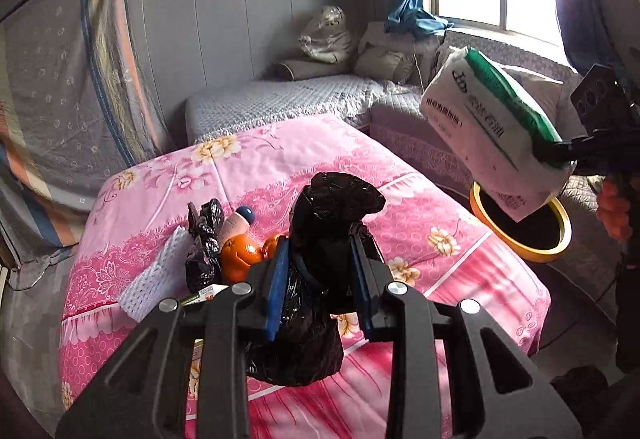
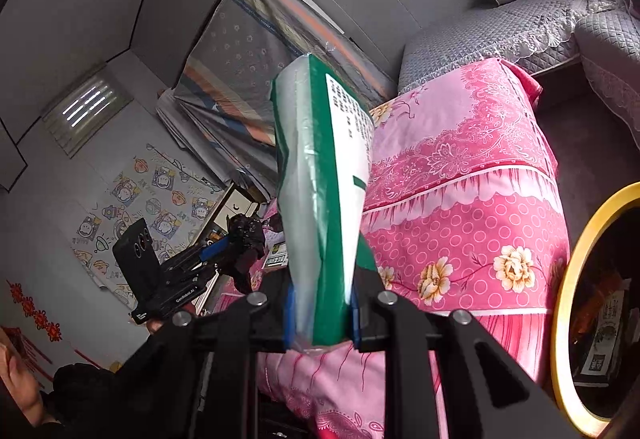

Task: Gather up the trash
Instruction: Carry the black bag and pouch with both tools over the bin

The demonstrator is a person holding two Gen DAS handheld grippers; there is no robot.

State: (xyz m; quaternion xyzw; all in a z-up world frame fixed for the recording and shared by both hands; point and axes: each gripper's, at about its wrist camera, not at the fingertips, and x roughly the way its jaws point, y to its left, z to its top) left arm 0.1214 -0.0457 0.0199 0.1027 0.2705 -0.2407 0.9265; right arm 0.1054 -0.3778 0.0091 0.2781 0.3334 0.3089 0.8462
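Observation:
My left gripper (image 1: 320, 279) is shut on a knotted black plastic bag (image 1: 320, 239) and holds it above the pink floral table cover (image 1: 320, 159). My right gripper (image 2: 322, 313) is shut on a white and green tissue pack (image 2: 320, 179). In the left wrist view that pack (image 1: 492, 127) hangs above a yellow-rimmed trash bin (image 1: 520, 227) at the table's right side. The bin (image 2: 568, 299) shows at the right edge of the right wrist view, with trash inside. My left gripper with its black bag (image 2: 240, 239) also shows there, at the left.
On the table lie a second black bag (image 1: 204, 243), an orange (image 1: 240, 255), a small bottle with a blue cap (image 1: 236, 223), white foam netting (image 1: 156, 283) and a small carton (image 1: 200, 297). A grey quilted sofa (image 1: 280, 99) runs behind the table.

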